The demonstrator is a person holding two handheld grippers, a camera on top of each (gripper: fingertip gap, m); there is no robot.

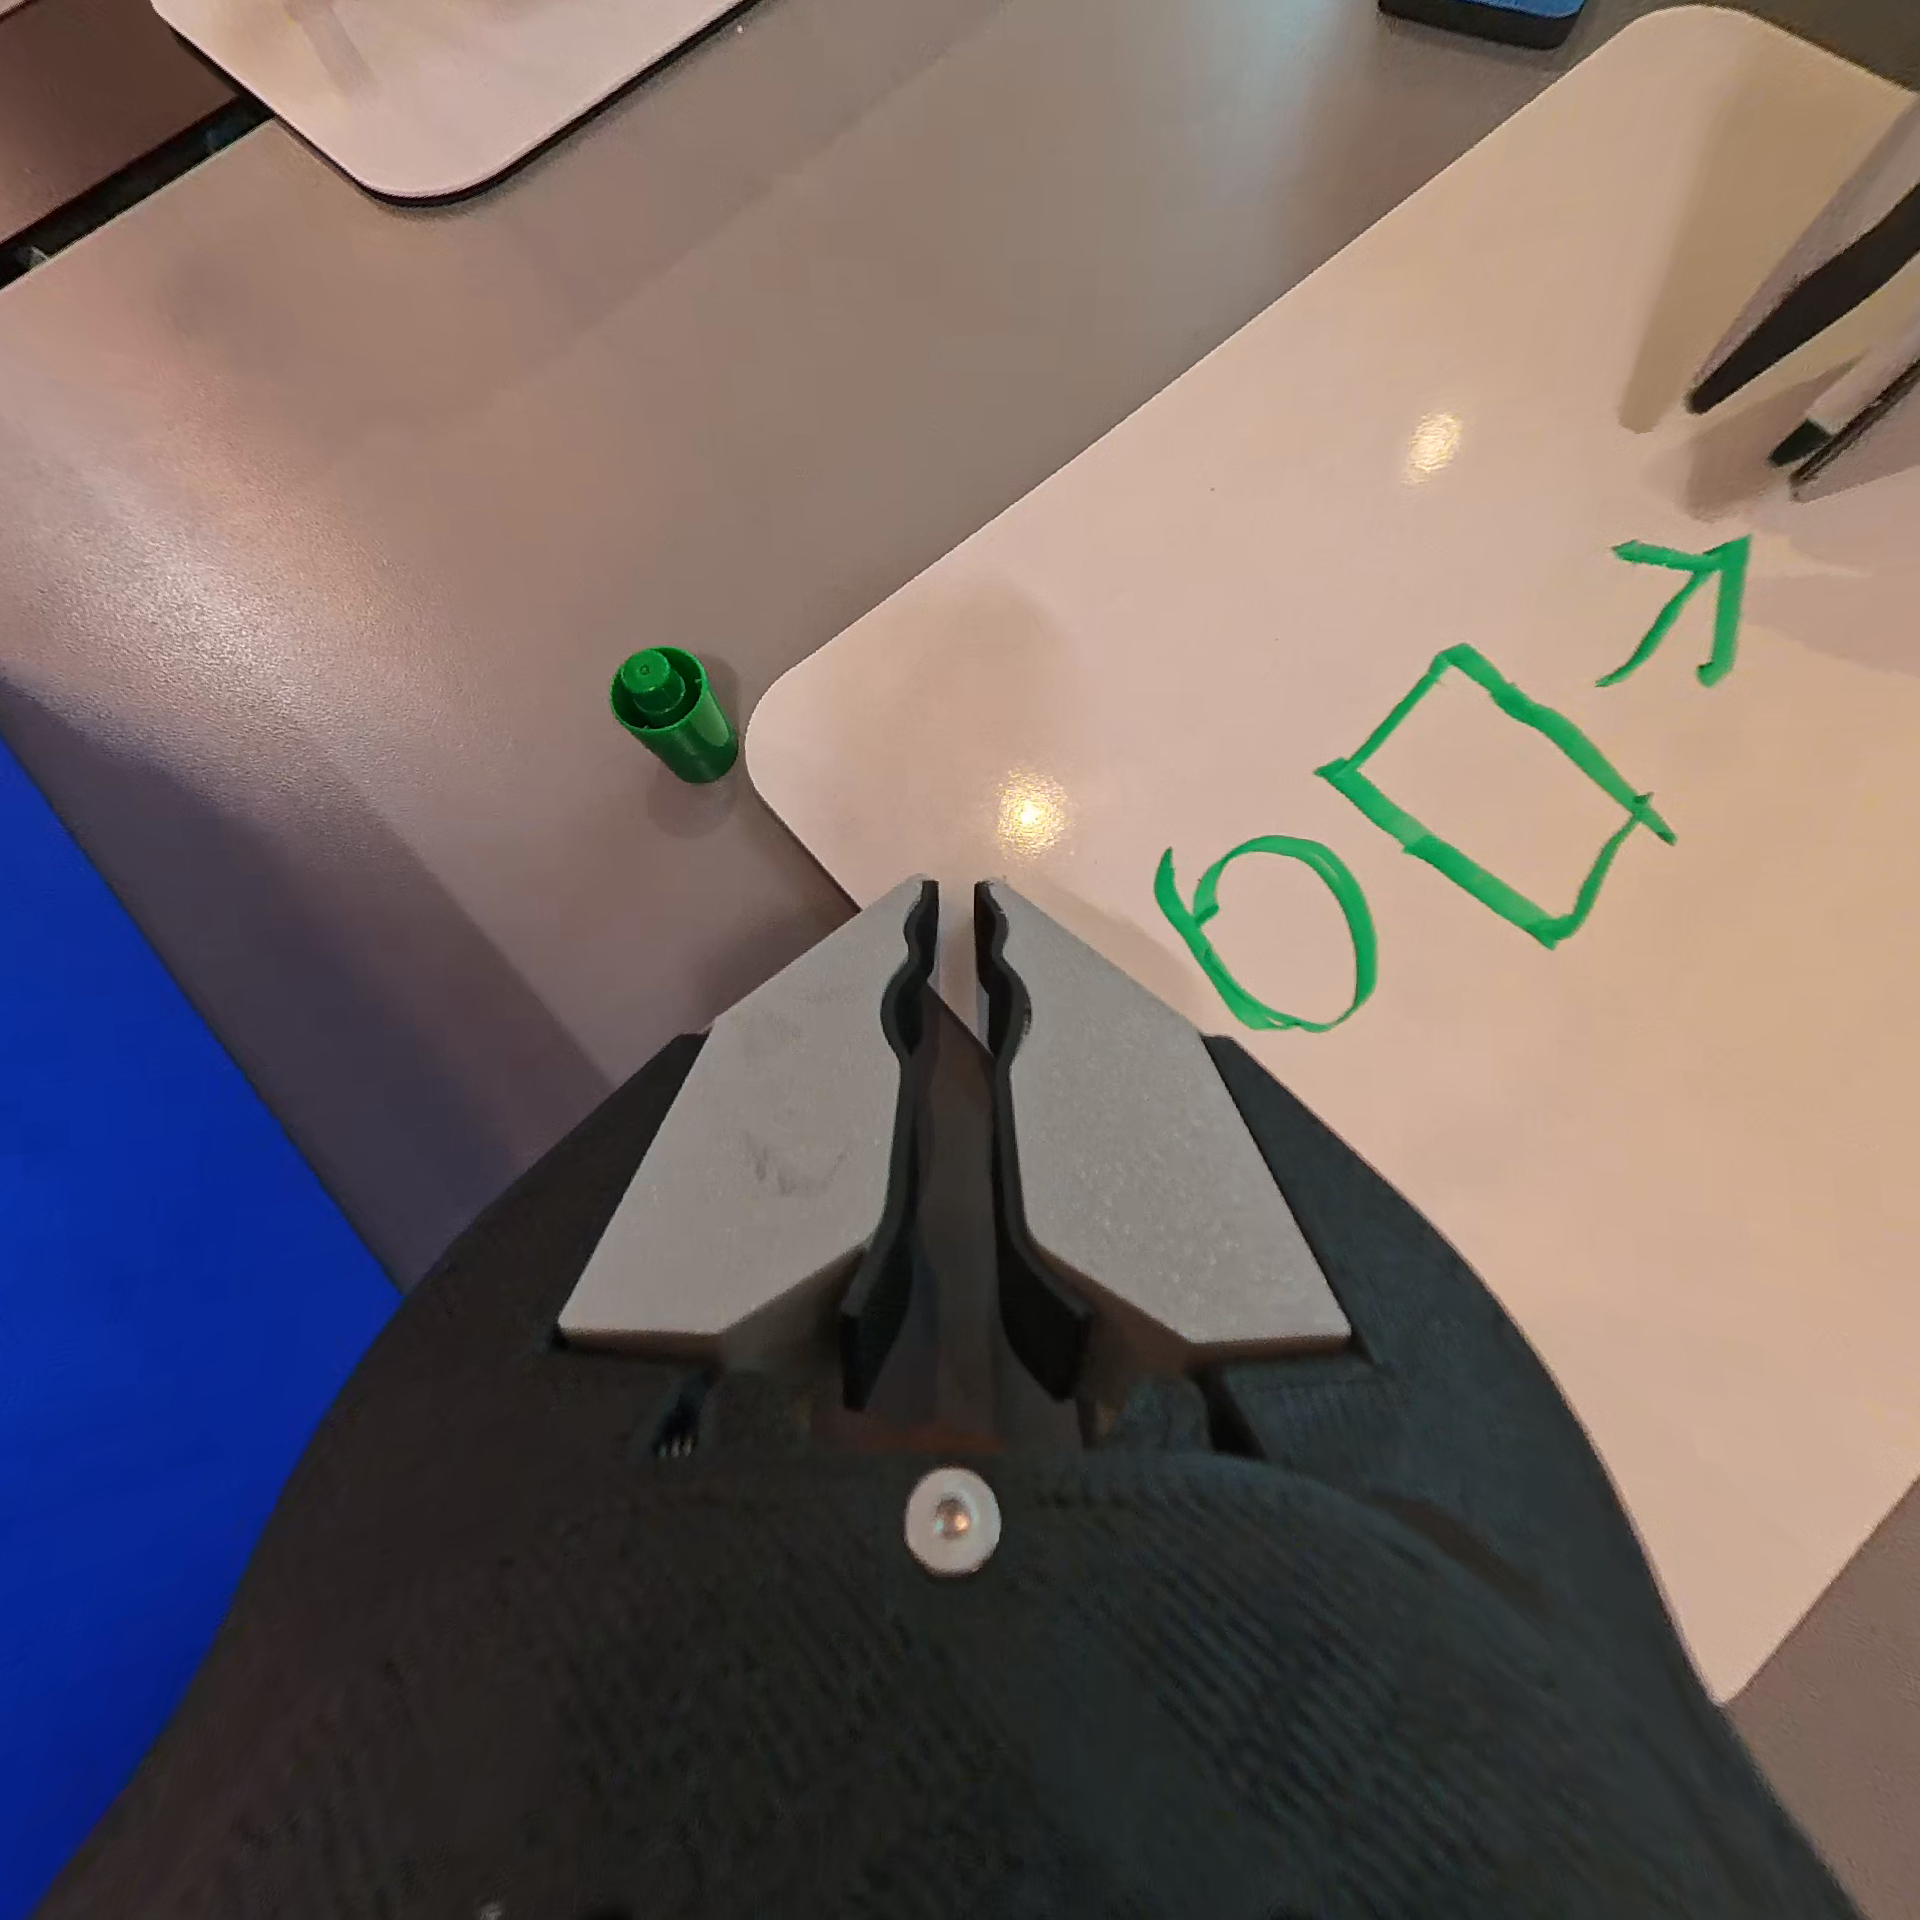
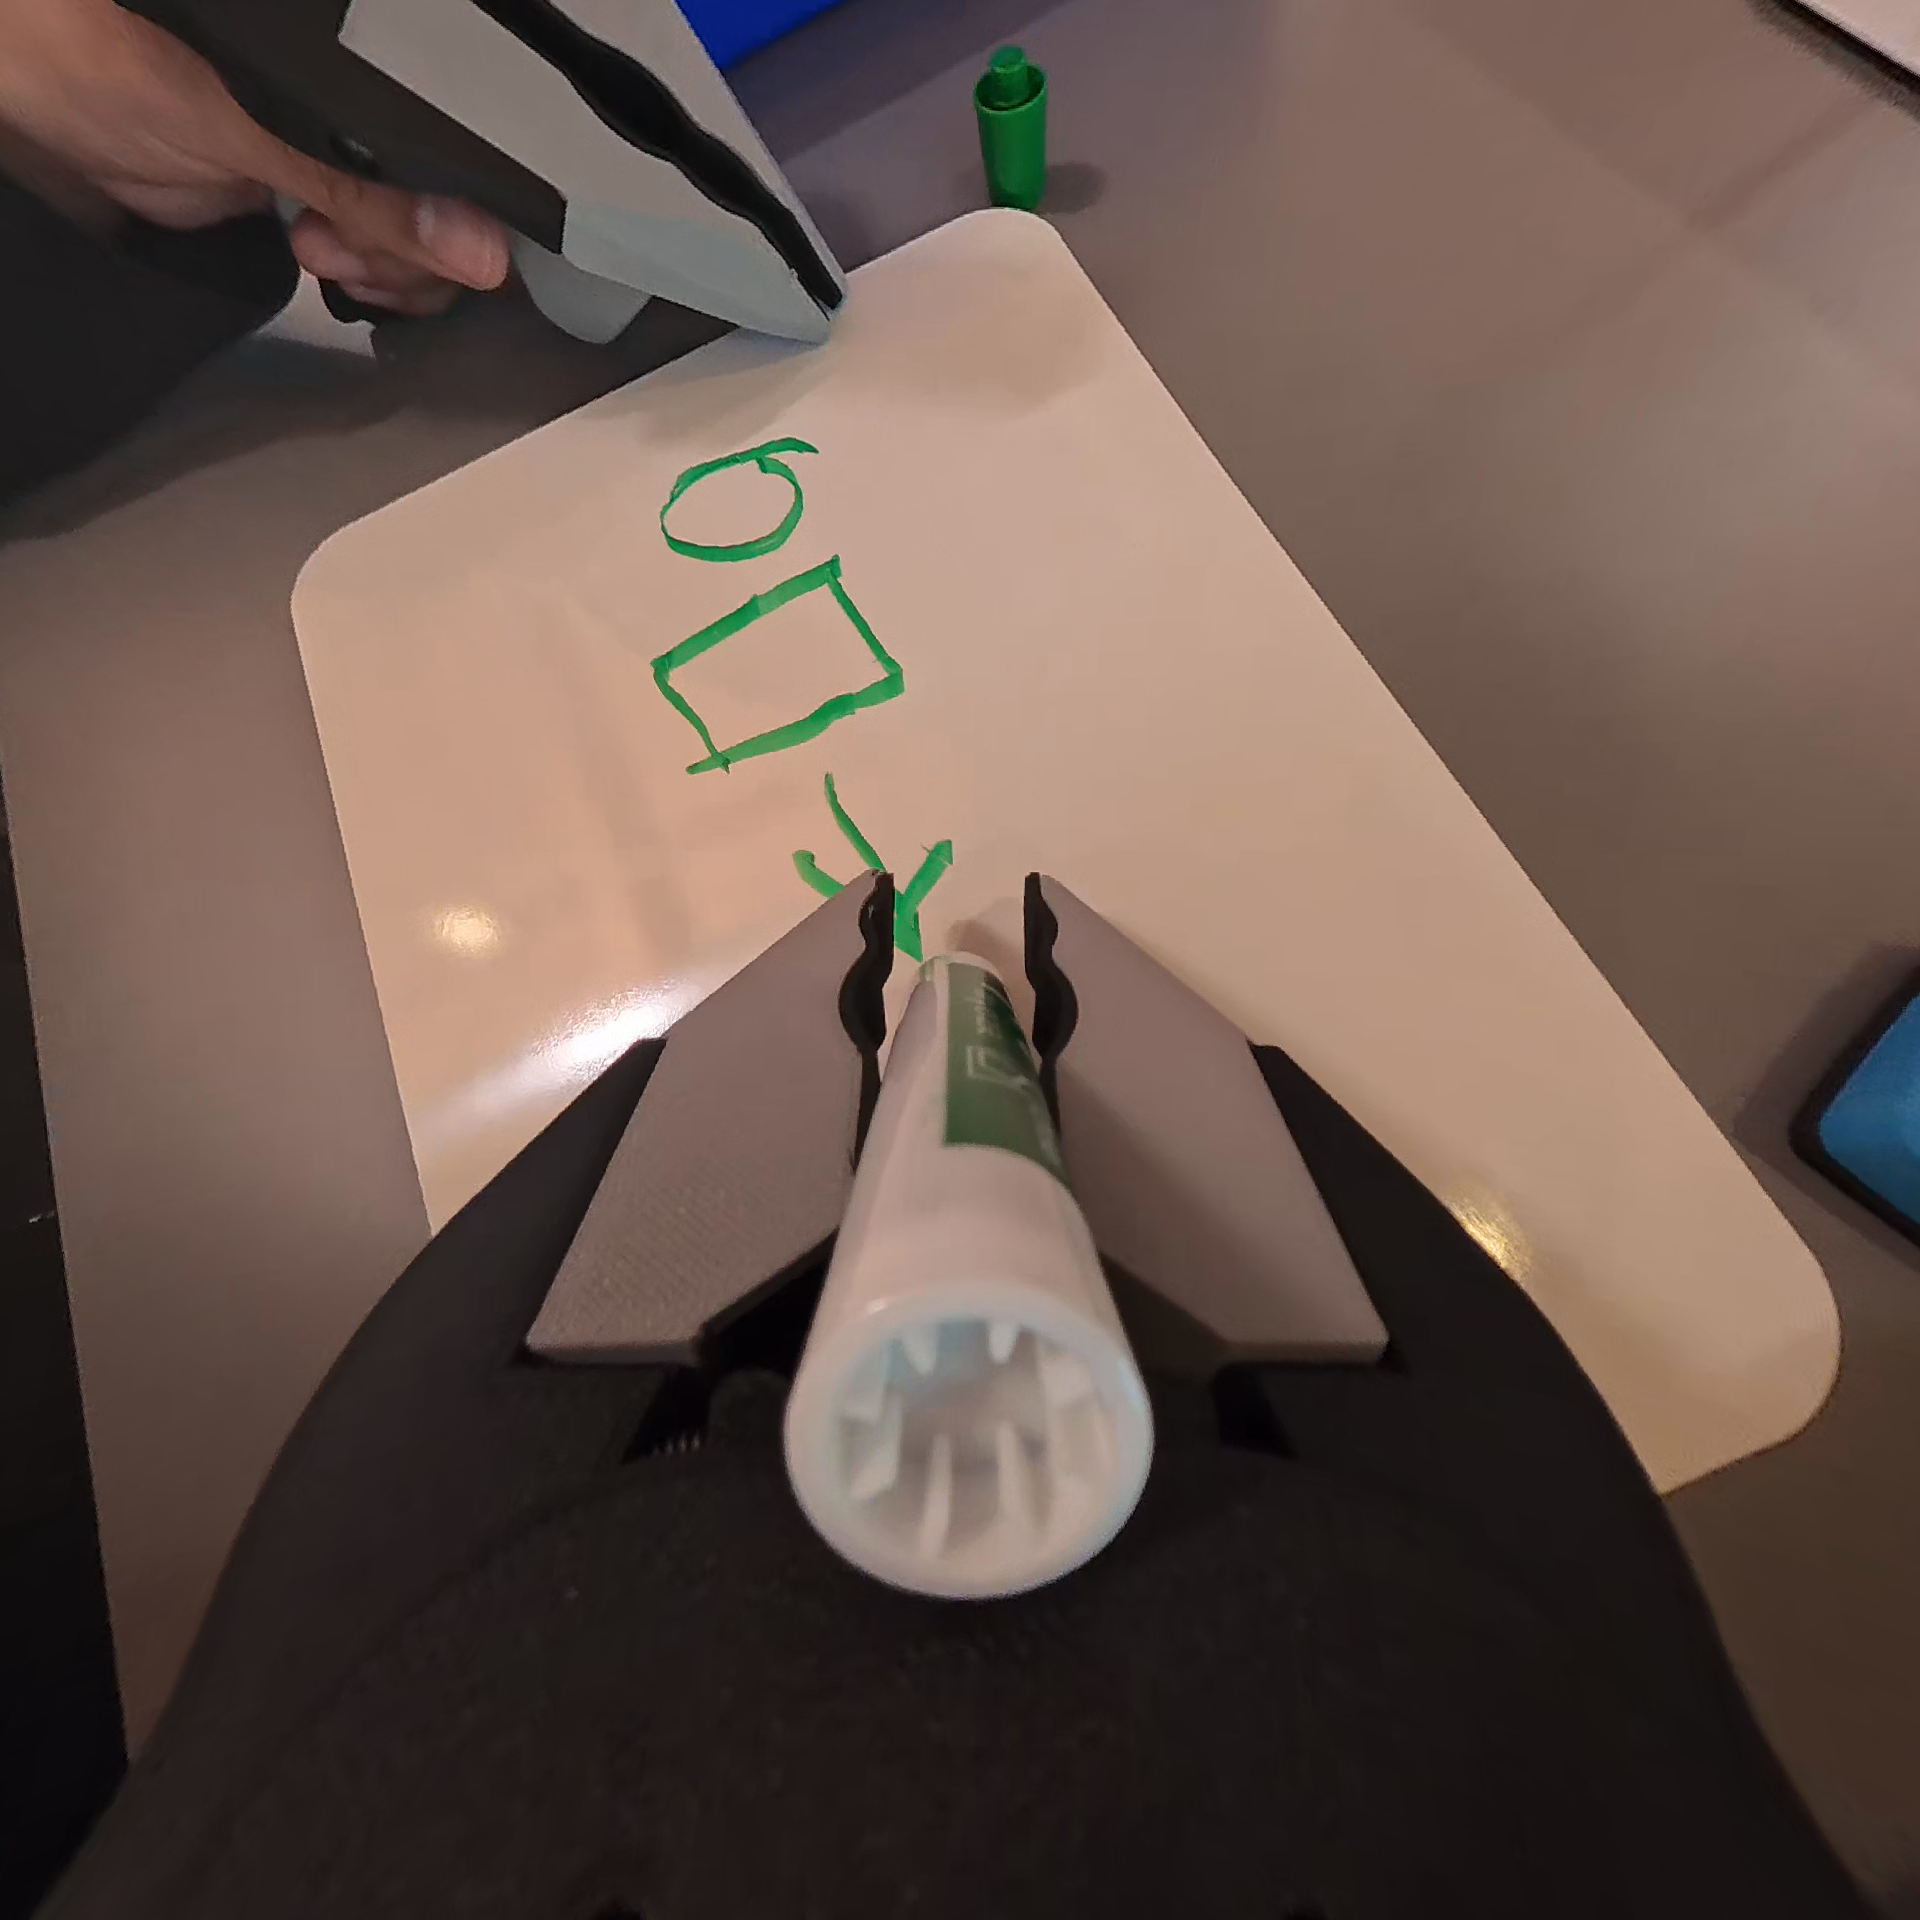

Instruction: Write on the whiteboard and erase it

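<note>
— Grey tabletop (image 2: 1455,416) under everything, and what is lying on it?

— I am keeping the whiteboard (image 2: 1195,727) flat in front of me, with a green loop (image 2: 732,504), a green box (image 2: 779,665) and a green arrow (image 2: 868,862) drawn in a row. The green cap (image 2: 1010,130) is lying off the board, just beside its corner, and a blue eraser (image 2: 1881,1122) is sitting near the opposite edge.

— And your fingers?

— My right gripper (image 2: 951,883) is clamping the marker (image 2: 966,1195) along its barrel; the tip is sitting at the arrow, though I cannot tell whether it is pressing or just clear. My left gripper (image 1: 956,888) is holding nothing, its fingers nearly together with only a thin gap, their tips resting at the board's corner near the cap.

— So how are you finishing the stroke well?

— I am judging the arrow to be the last mark, so I am planning on keeping the marker steeply tilted, pressing lightly, and lifting straight up so the line does not smear. I am wanting the left fingers bearing down on the corner so the board is not sliding, and I am leaving the eraser for afterwards
</note>
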